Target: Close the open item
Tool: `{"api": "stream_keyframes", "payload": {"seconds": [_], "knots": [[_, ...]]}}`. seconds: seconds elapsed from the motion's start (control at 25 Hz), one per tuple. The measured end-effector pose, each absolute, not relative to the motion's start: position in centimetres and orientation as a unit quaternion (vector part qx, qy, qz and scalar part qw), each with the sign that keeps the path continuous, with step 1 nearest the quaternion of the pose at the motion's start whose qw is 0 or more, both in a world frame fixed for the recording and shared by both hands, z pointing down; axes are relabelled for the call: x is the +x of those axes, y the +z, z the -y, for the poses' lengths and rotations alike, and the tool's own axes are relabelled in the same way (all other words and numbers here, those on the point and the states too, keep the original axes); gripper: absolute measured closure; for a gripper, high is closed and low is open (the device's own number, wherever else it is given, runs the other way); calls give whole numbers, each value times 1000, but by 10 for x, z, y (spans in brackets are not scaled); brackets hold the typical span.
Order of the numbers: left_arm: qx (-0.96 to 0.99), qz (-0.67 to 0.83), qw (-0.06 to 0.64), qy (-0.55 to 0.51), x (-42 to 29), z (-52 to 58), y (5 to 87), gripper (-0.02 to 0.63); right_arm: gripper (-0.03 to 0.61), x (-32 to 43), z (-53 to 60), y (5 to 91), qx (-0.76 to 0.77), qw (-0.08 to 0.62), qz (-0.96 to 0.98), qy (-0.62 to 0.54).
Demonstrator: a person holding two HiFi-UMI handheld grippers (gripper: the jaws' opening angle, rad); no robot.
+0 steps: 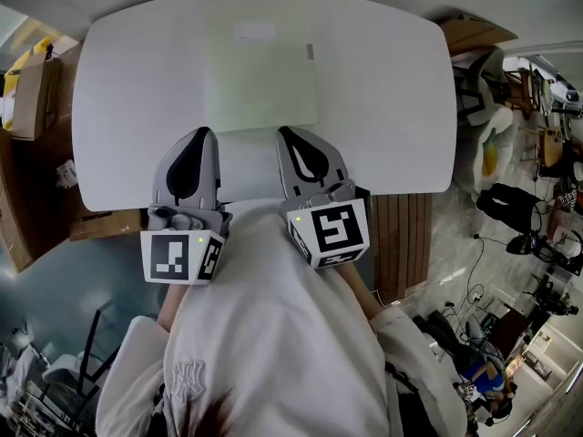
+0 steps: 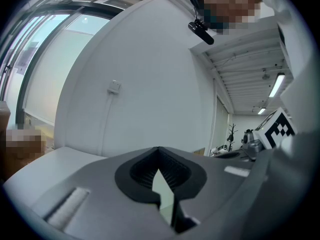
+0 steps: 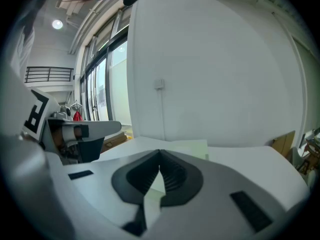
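Note:
A pale green flat rectangular item (image 1: 264, 71) lies flat on the white table (image 1: 118, 116), with a small grey tab (image 1: 310, 51) near its right edge. In the right gripper view its near edge (image 3: 192, 145) shows just past the jaws. My left gripper (image 1: 202, 133) is over the table's front edge, just short of the item, jaws together and empty (image 2: 159, 149). My right gripper (image 1: 284, 133) is beside it, also shut on nothing (image 3: 160, 151). Neither gripper touches the item. I cannot tell whether the item has a lid or cover.
A white wall (image 2: 150, 74) with a small socket (image 2: 114, 87) stands behind the table. Cardboard boxes sit at the left (image 1: 36, 80) and back right (image 1: 474, 30). A wooden slatted panel (image 1: 401, 239) is to the right of the person, and chairs and cables lie further right (image 1: 510, 208).

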State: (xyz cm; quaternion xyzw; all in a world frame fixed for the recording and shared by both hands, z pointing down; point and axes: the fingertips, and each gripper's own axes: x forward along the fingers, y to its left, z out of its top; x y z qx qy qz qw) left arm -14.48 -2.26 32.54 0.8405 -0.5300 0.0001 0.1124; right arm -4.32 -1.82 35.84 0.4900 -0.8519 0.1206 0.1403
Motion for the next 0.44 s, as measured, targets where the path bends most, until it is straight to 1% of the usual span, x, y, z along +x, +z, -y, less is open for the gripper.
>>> {"api": "stream_keyframes", "payload": {"seconds": [0.44], "knots": [[842, 527, 112, 6, -136, 25, 325, 606, 569, -34, 19, 359, 494, 140, 849, 125]]}}
